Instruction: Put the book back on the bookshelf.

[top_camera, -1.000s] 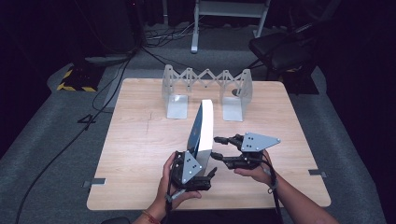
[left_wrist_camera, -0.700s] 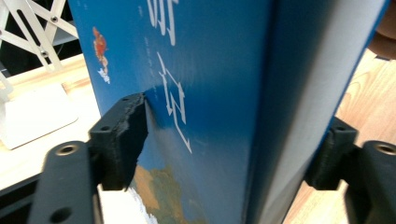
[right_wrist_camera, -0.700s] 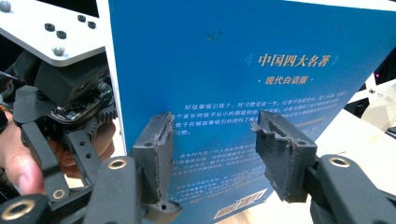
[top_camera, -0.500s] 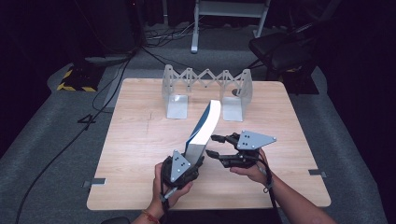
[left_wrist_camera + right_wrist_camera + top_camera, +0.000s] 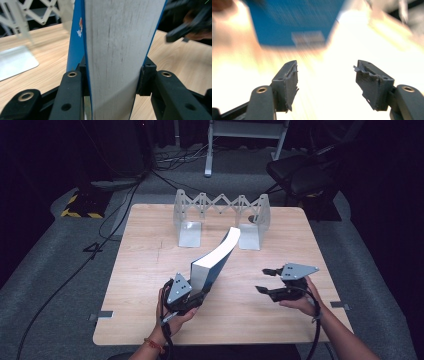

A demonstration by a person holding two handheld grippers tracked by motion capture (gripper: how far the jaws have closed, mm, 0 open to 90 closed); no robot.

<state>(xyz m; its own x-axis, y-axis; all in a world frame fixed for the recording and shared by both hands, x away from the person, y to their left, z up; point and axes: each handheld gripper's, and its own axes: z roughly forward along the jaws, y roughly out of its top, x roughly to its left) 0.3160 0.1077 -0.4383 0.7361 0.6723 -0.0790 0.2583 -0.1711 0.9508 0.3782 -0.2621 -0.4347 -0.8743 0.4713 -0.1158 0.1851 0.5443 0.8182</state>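
Note:
A blue-covered book (image 5: 215,260) with white page edges leans up and to the right over the wooden table (image 5: 140,260). My left gripper (image 5: 192,292) is shut on its lower end; in the left gripper view both jaws press the book (image 5: 120,50) from either side. My right gripper (image 5: 264,280) stands open to the right of the book, apart from it. In the right gripper view the open gripper (image 5: 325,75) holds nothing, and the blue cover (image 5: 294,22) shows blurred ahead.
A grey metal expanding book rack (image 5: 220,217) with two flat bookend plates stands at the back middle of the table. Cables and a yellow-black striped block (image 5: 80,206) lie on the floor to the left. A dark chair (image 5: 300,175) stands behind the table.
The book has tilted farther to the right and lower. My right gripper has let go of it and drawn away to the right. The left gripper still holds it.

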